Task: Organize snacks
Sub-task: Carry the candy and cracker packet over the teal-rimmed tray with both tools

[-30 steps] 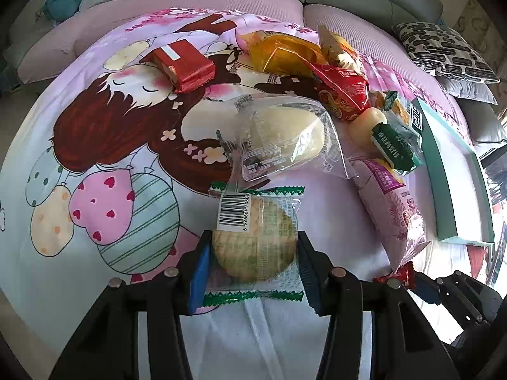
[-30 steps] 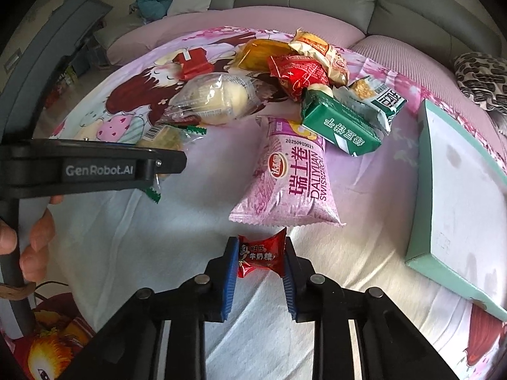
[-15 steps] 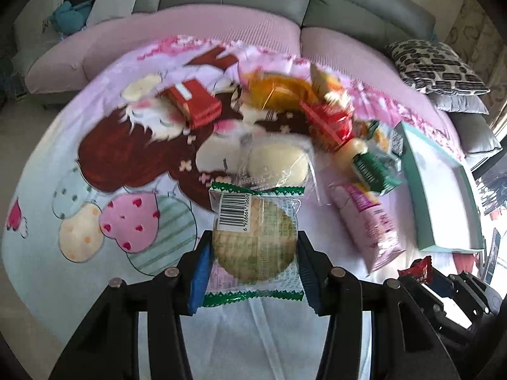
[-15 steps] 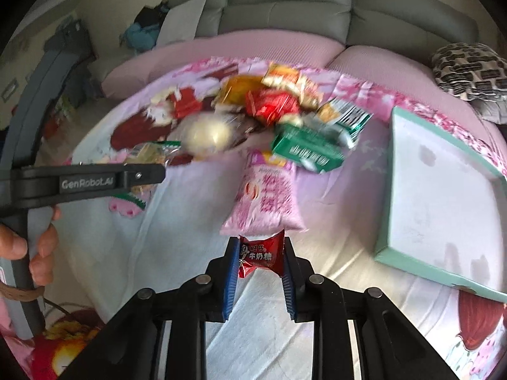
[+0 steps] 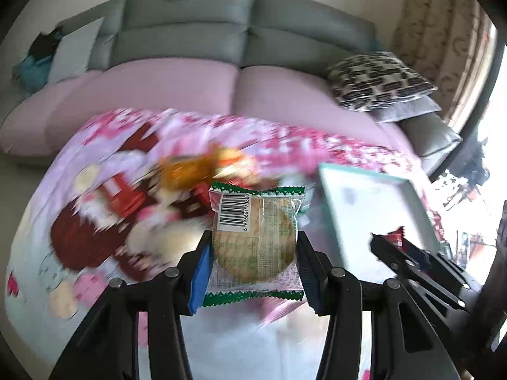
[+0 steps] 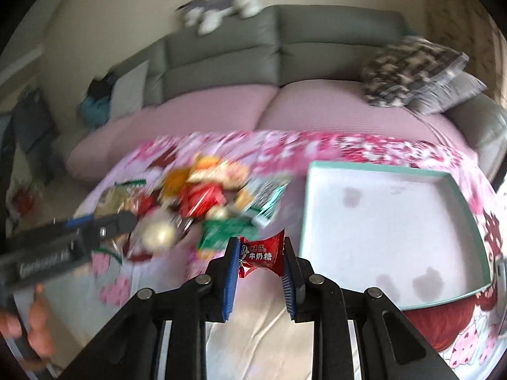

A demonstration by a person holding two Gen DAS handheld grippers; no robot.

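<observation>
Two tongs: each pinches one snack above the pink cartoon-print cloth [image 6: 364,148].
Left tongs [image 5: 253,269]: blue pads pressed against both sides of a round cracker packet [image 5: 255,242]; barcode faces up at the packet's 11 o'clock corner, green zigzag seals at top and bottom.
Right tongs [image 6: 260,267]: pressed nearly together on a small red candy [image 6: 261,251], wrapper ends sticking out past the pads.
Snack pile [image 6: 206,202]: blurred heap of orange, red, green and clear packets on the cloth, at 10 o'clock from the red candy.
Teal tray [image 6: 456,196]: shallow, white inside, lying on the cloth at 2 o'clock from the red candy, apart from the pile.
Left-wrist view: right tongs [image 5: 385,242] appear at 3 o'clock of the cracker packet, in front of the tray [image 5: 329,196].
Hand [image 6: 35,332]: fingers wrap the left tongs' handle at the right-wrist view's 8 o'clock edge.
Background: grey sofa [image 6: 279,44] with a patterned cushion [image 5: 377,79].
</observation>
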